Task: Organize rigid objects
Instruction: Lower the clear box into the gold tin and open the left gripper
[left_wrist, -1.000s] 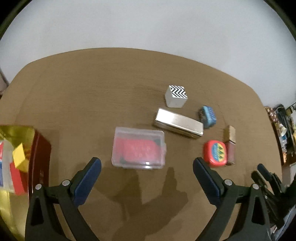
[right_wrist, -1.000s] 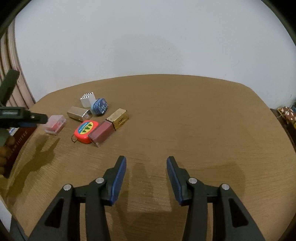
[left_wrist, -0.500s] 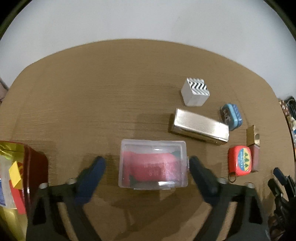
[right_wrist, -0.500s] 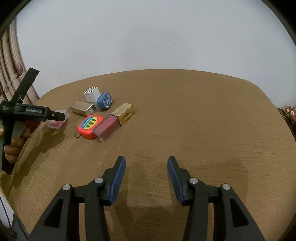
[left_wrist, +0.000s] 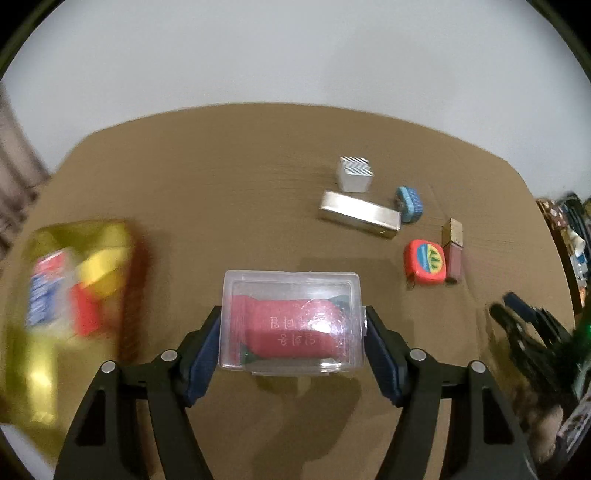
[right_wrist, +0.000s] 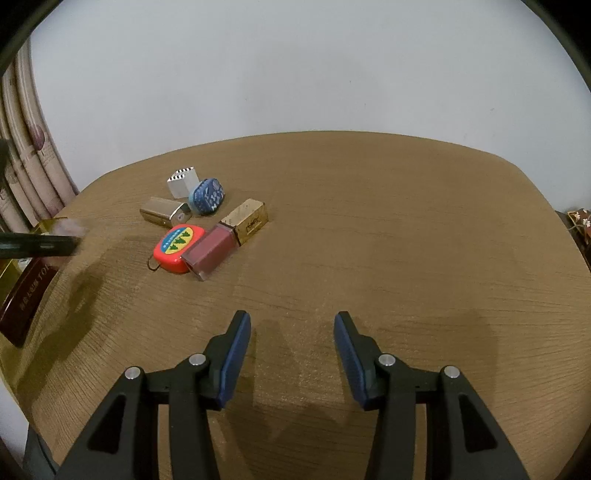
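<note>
1. Left wrist view: the left gripper (left_wrist: 291, 334) is clamped on a clear plastic case (left_wrist: 291, 323), blue pads pressing its two short ends. The case holds a red packet with printed characters. The case's shadow lies on the table (left_wrist: 221, 184) below it, so the case looks raised off the wood.
2. Same view, 9 o'clock of the case: a gold box (left_wrist: 55, 295), blurred, open at the top, with a yellow block, a red piece and a blue-and-white item inside.
3. Same view, 1 to 2 o'clock of the case: a cluster of small things. A white cube (left_wrist: 354, 174) with a zigzag top sits farthest back; a silver bar-shaped tin (left_wrist: 360, 214) lies just in front of it; a blue oval tin (left_wrist: 409, 204) touches the bar's right end.
4. Further toward 3 o'clock: a red tape measure (left_wrist: 424, 261) lies against a pink bottle with a gold cap (left_wrist: 453, 247).
5. Same view, far right edge: the right gripper shows as a dark blurred shape.
6. Right wrist view: the right gripper (right_wrist: 291, 360) hangs over bare wood, jaws parted, nothing between the pads.
7. Same view, 10 to 11 o'clock of the gripper: the same cluster. Cube (right_wrist: 182, 181) and blue tin (right_wrist: 207, 196) at the back, silver tin (right_wrist: 165, 211) to their left, tape measure (right_wrist: 178, 243) and bottle (right_wrist: 229, 238) nearest, side by side.
8. Same view, 9 o'clock edge: the left gripper's black frame (right_wrist: 37, 245), blurred, above the gold box's dark red side (right_wrist: 26, 299).
</note>
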